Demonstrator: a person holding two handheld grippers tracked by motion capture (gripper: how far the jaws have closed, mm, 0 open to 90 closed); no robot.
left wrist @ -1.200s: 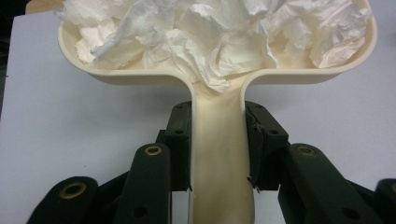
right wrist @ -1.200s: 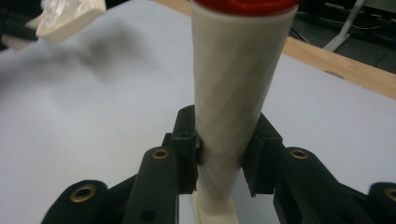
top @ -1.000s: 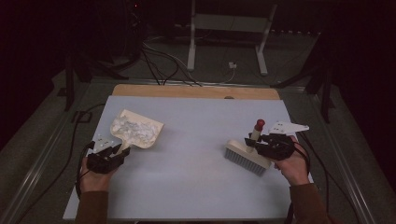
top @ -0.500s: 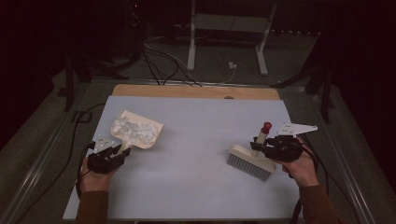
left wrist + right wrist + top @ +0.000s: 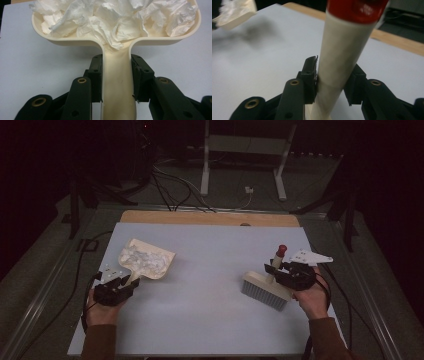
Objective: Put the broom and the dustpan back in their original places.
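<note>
- Since the earlier high view, the brush (image 5: 267, 287) and the right gripper (image 5: 280, 270) sit a little further toward 3 o'clock on the counter (image 5: 210, 320); the dustpan (image 5: 146, 259) and the left gripper (image 5: 122, 284) lie as they did.
- The right gripper's jaws have just been opening slightly, with the brush handle (image 5: 342, 57) between them; one pad touches it at the left, the handle leans across the gap, and the grip looks loose.
- The dustpan rests at about 9 o'clock on the counter, its pan full of crumpled white paper (image 5: 117, 17).
- Judging by looks, the dustpan is light, stiff plastic with a smooth, somewhat slippery handle; the flat handle (image 5: 117, 85) is the sensible place to take hold, close to the pan so it does not tip.
- The paper seems very light and loose, so a tilt or a jerk would likely spill it.
- The left gripper's jaws are drawn in narrow and clamped on either side of the dustpan handle.
- The brush stands at about 3 o'clock, bristles on the counter, its cream handle rising to a red cap (image 5: 281, 249).
- It appears light and rigid, with soft bristles; the round handle could roll or slide between the pads, so a hold low on the shaft seems steadier.
</note>
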